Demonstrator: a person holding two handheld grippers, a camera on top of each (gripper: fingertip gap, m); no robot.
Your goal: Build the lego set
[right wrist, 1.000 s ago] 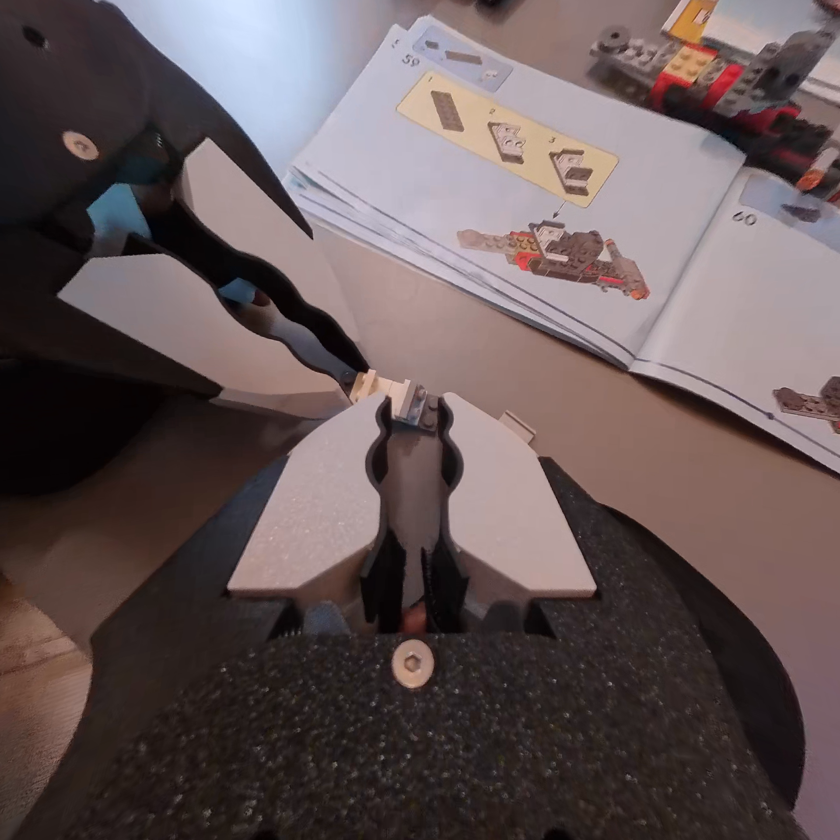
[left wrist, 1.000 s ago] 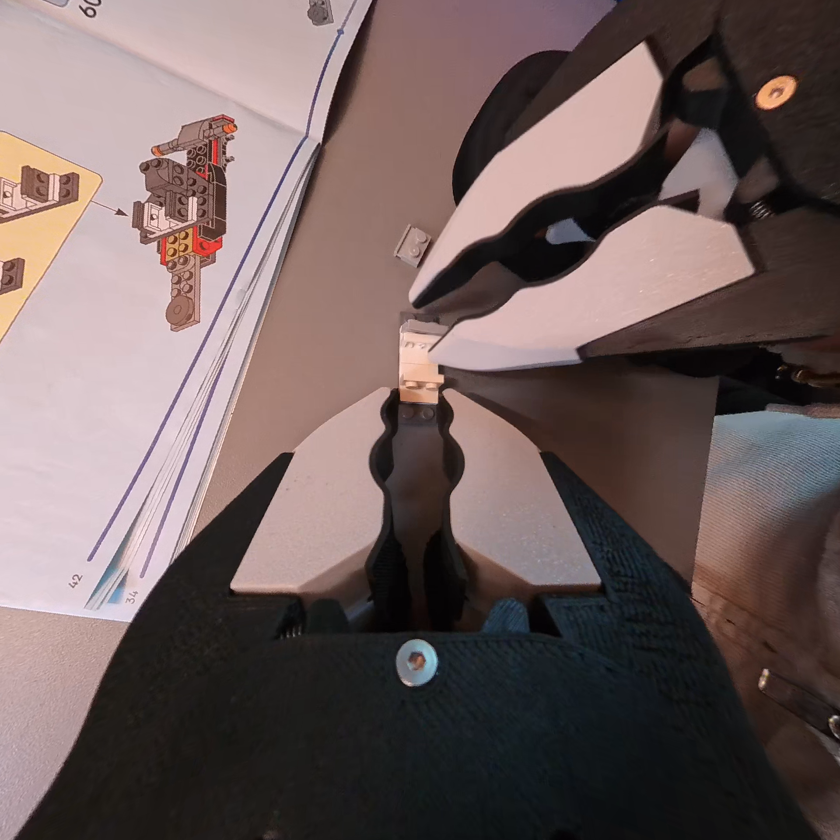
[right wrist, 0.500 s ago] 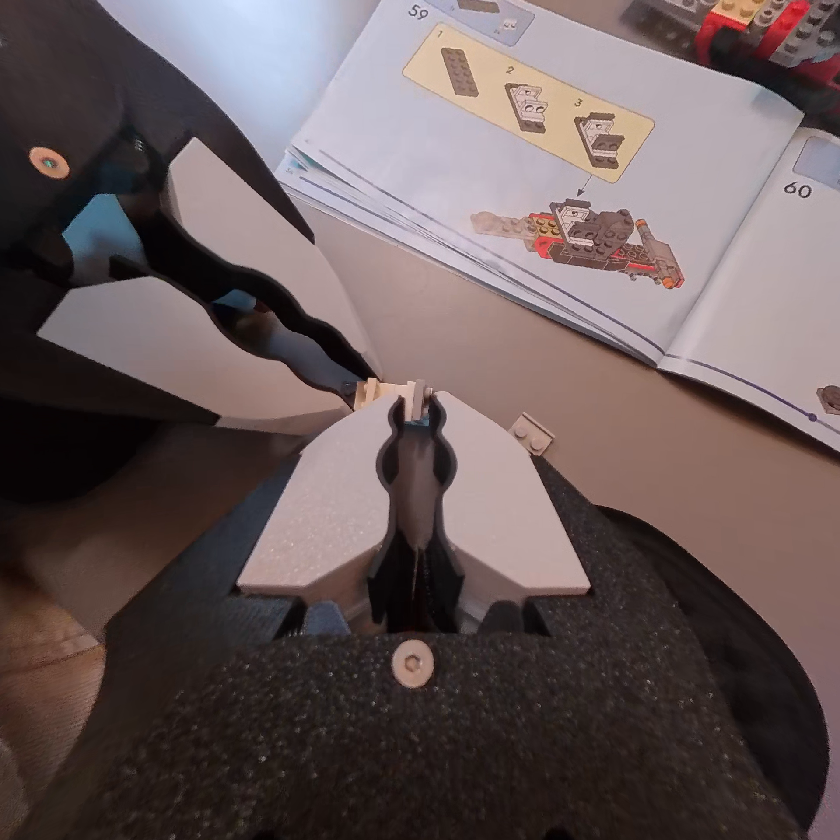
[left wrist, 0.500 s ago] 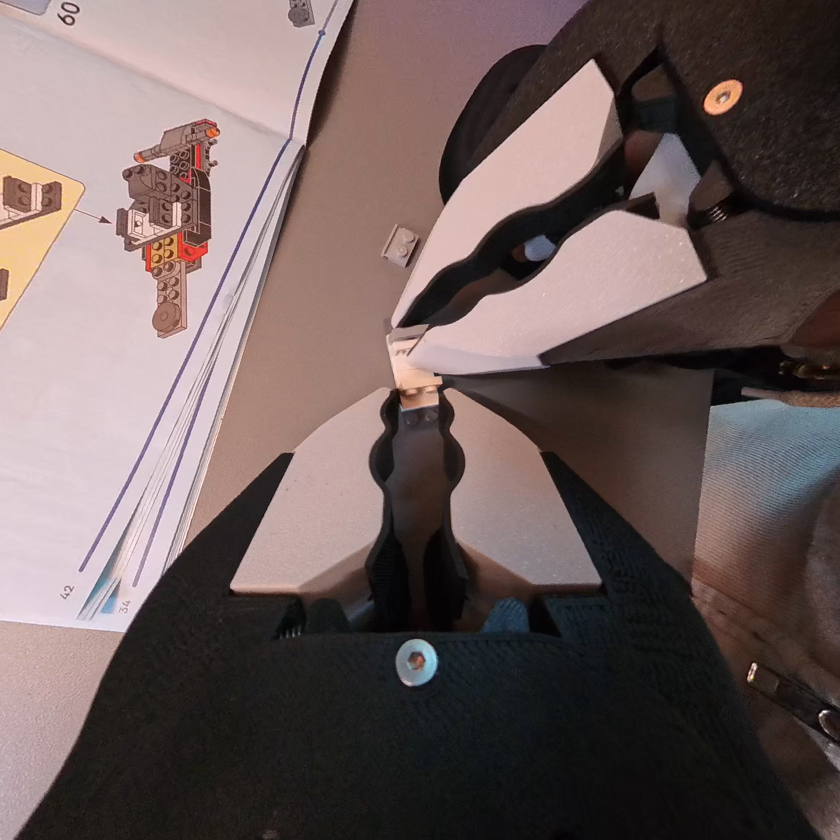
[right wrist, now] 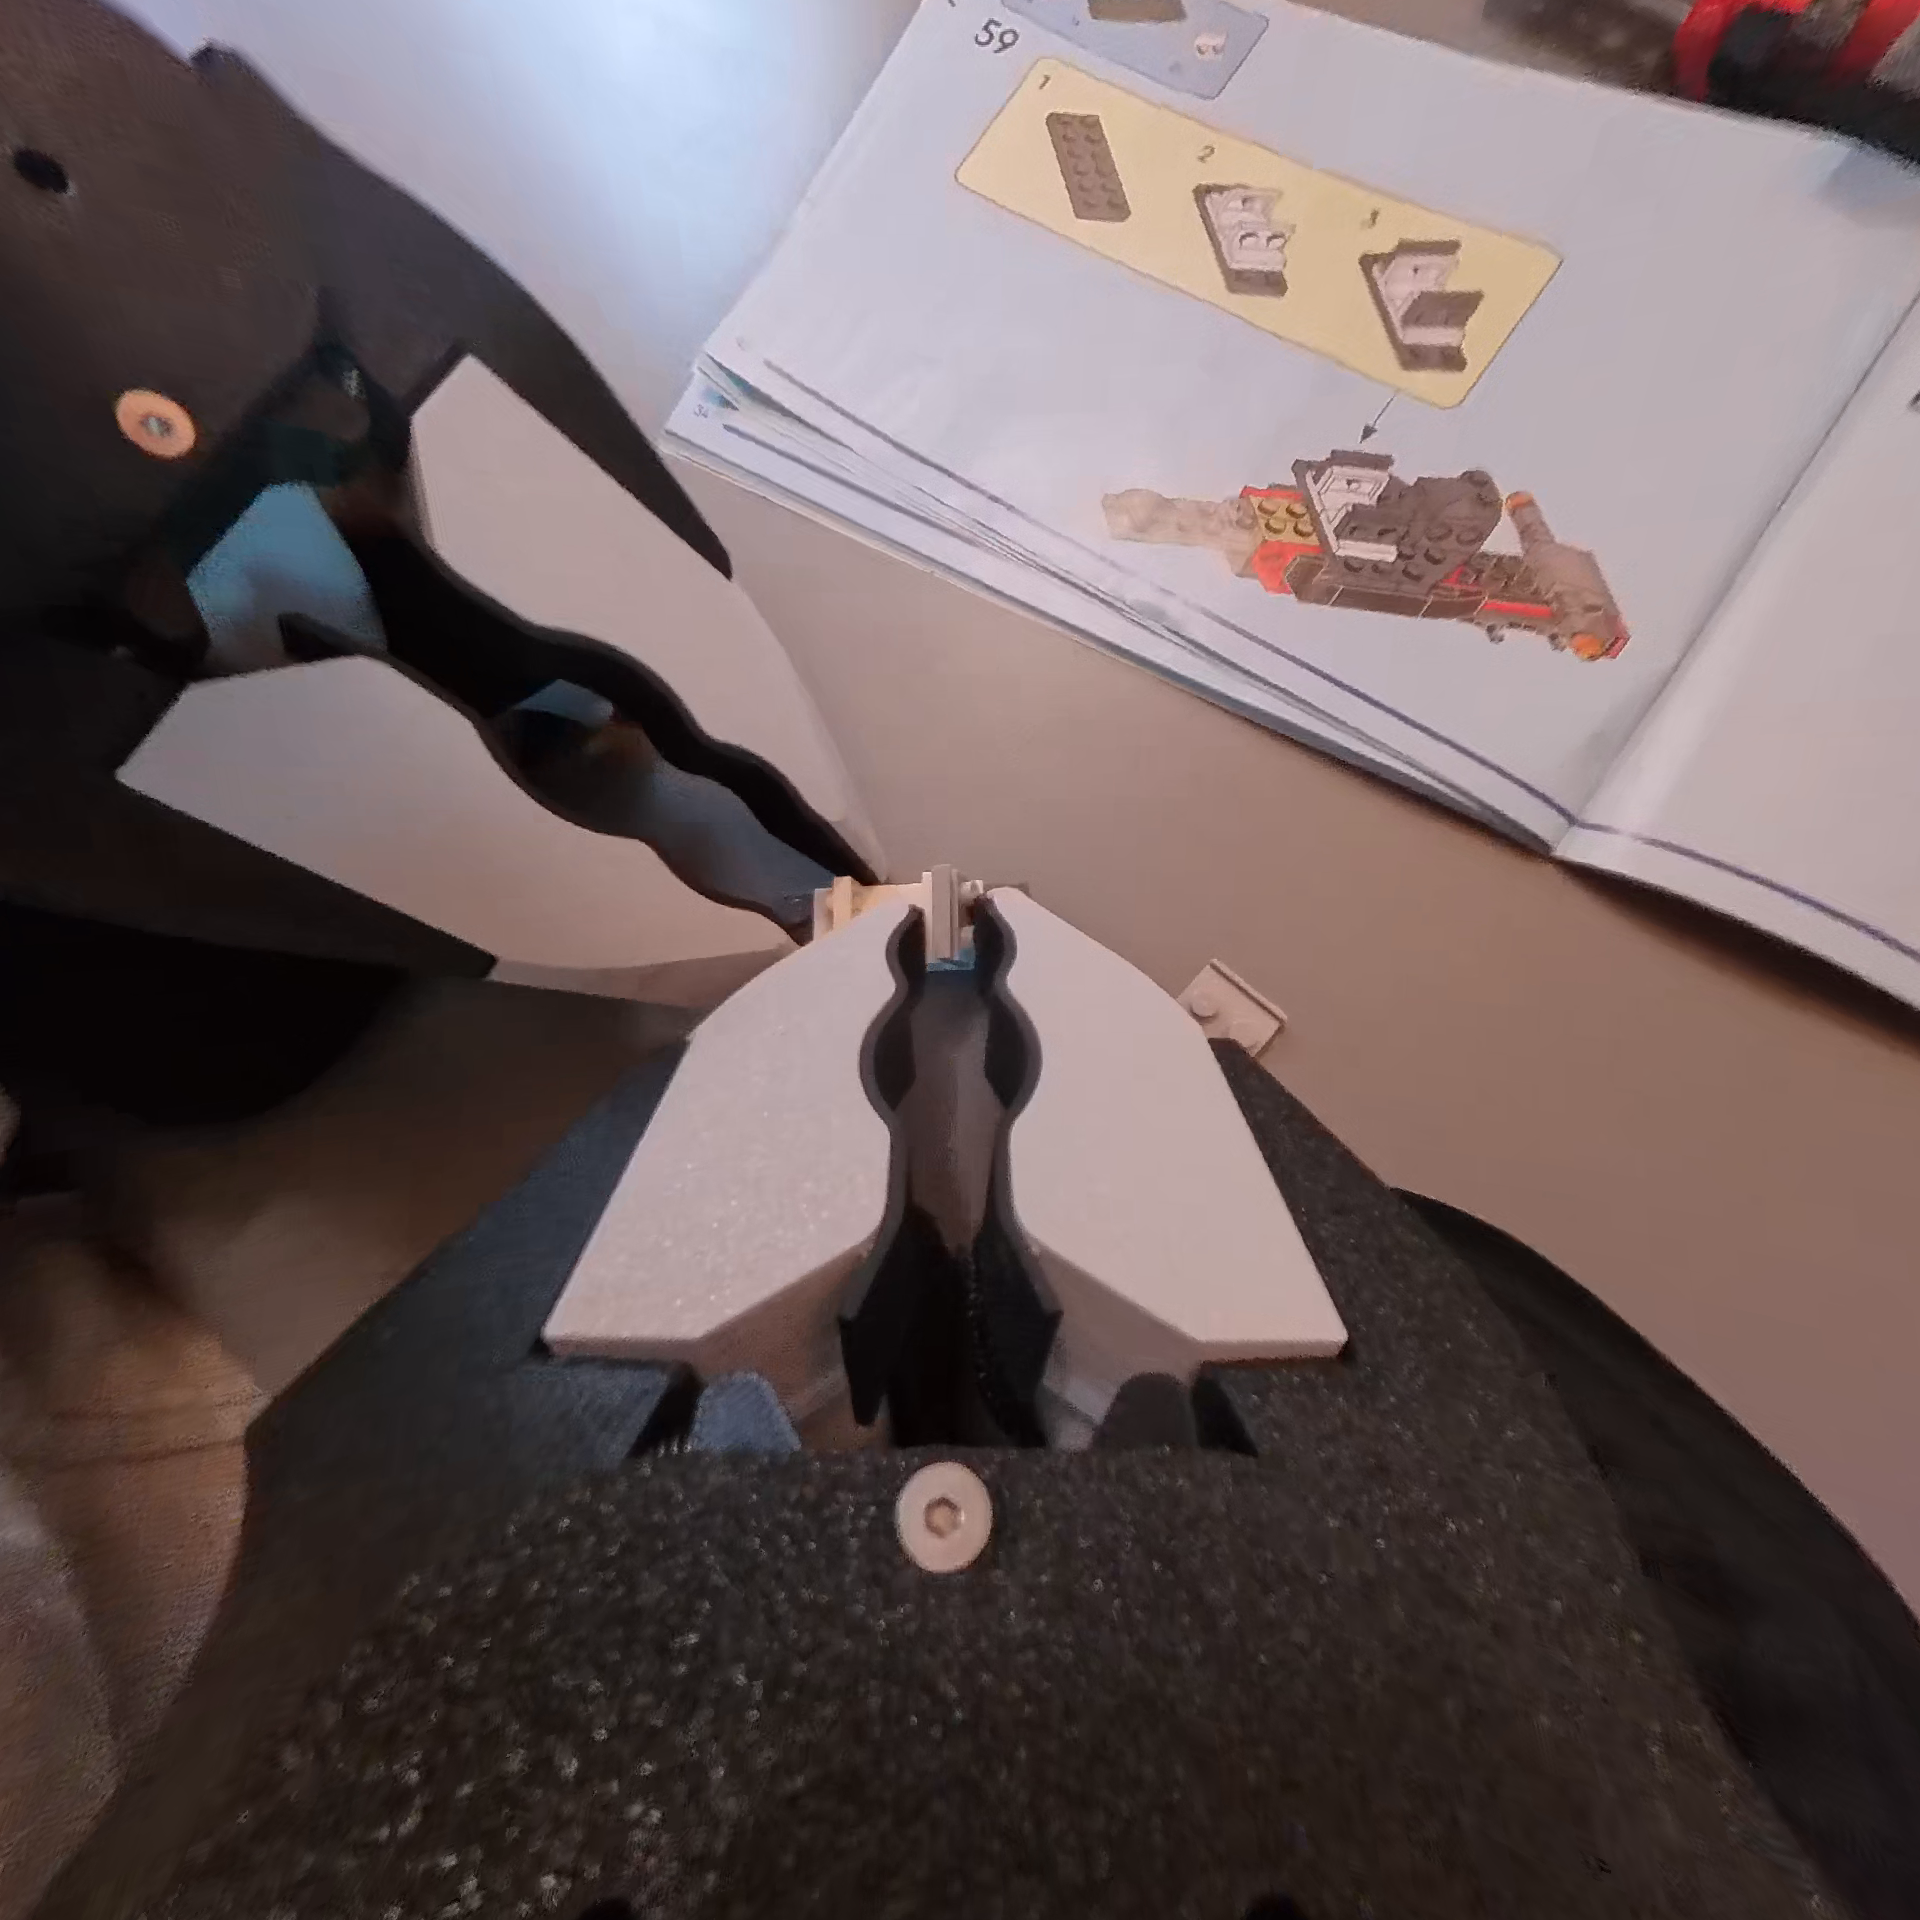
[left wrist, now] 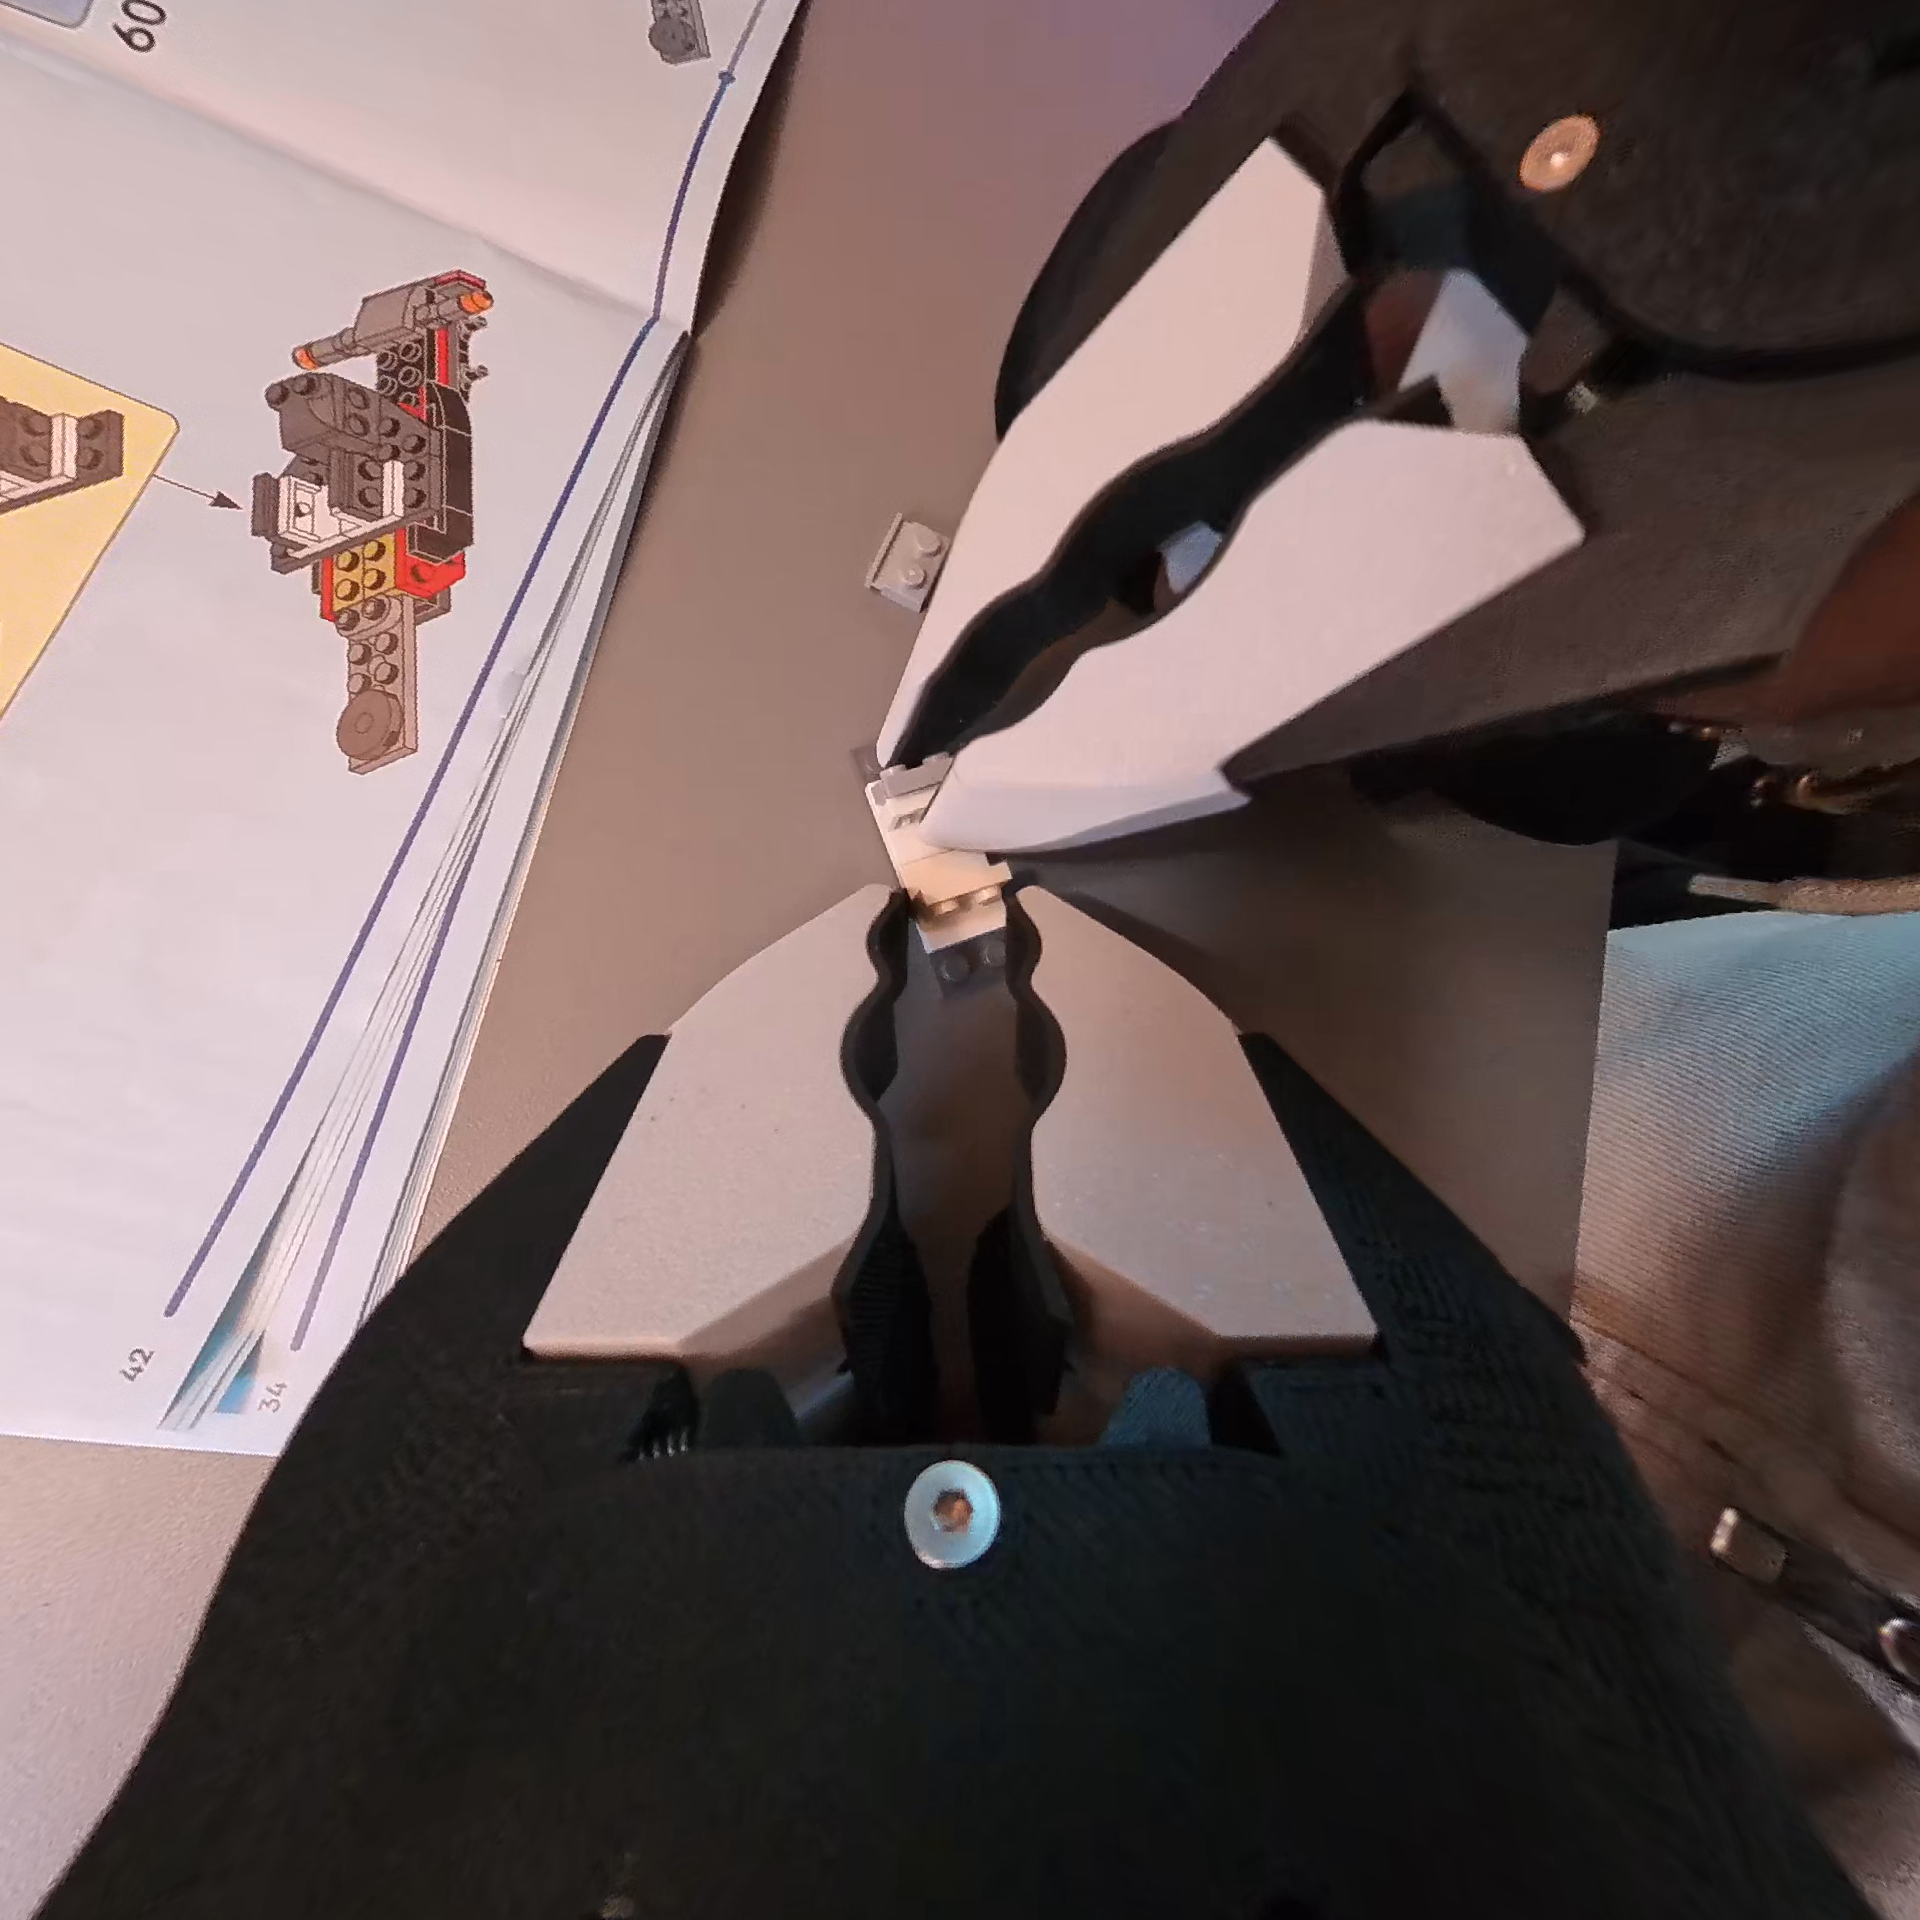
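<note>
My left gripper (left wrist: 951, 920) is shut on a small sub-assembly: a dark grey plate (left wrist: 971, 966) with a white bracket (left wrist: 935, 883) on it. My right gripper (left wrist: 914, 774) comes in from the upper right and meets it tip to tip. In the right wrist view my right gripper (right wrist: 948, 920) is shut on a thin light grey piece (right wrist: 943, 904), pressed against the white bracket (right wrist: 842, 902). The left gripper (right wrist: 821, 904) enters there from the left. Both are held just above the table.
An open instruction booklet (left wrist: 260, 831) lies left of the grippers and shows in the right wrist view (right wrist: 1247, 364) too. A loose light grey plate (left wrist: 909, 566) lies on the table beside it (right wrist: 1231, 1013). A blurred red and black model (right wrist: 1766, 52) is at the back. The grippers are tip to tip, or close to it.
The two grippers stay joined tip to tip on the small pieces. The right gripper has swung, so the booklet slid across its view and the model moved almost out of frame.
</note>
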